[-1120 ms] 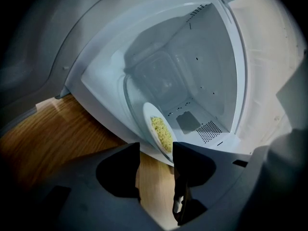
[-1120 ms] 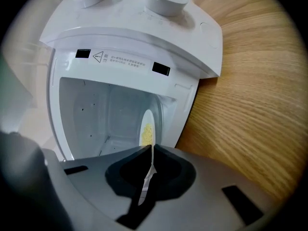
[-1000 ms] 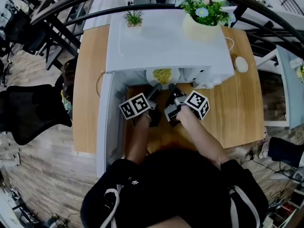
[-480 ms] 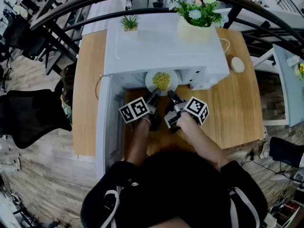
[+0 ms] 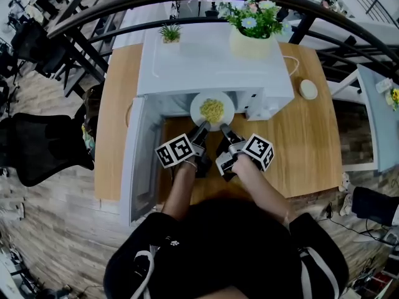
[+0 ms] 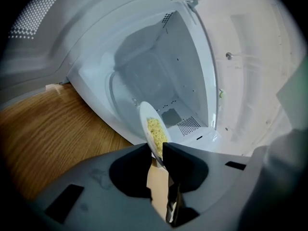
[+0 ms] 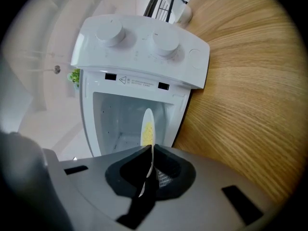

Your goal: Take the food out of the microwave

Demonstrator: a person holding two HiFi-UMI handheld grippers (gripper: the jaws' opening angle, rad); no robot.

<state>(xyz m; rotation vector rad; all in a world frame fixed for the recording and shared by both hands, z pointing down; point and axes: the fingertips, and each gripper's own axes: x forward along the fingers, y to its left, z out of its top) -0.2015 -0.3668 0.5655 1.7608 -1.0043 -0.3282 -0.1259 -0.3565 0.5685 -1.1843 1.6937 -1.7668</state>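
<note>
A white plate (image 5: 212,110) of yellow food (image 5: 212,109) hangs just in front of the open white microwave (image 5: 212,61), mostly outside its cavity. My left gripper (image 5: 201,128) is shut on the plate's near left rim. My right gripper (image 5: 223,129) is shut on the near right rim. In the left gripper view the plate (image 6: 153,131) stands edge-on, its rim pinched between the jaws, with the empty cavity (image 6: 159,85) behind. In the right gripper view the plate (image 7: 147,127) runs into the shut jaws below the control knobs (image 7: 165,41).
The microwave door (image 5: 138,161) swings open to the left, beside my left arm. A flower pot (image 5: 250,33) and a small plant (image 5: 170,33) stand on the microwave's top. A small round white object (image 5: 308,89) lies on the wooden table (image 5: 308,142) at the right.
Both grippers have drawn the plate toward me, out of the microwave cavity. It was half under the top edge a second ago and now shows whole.
</note>
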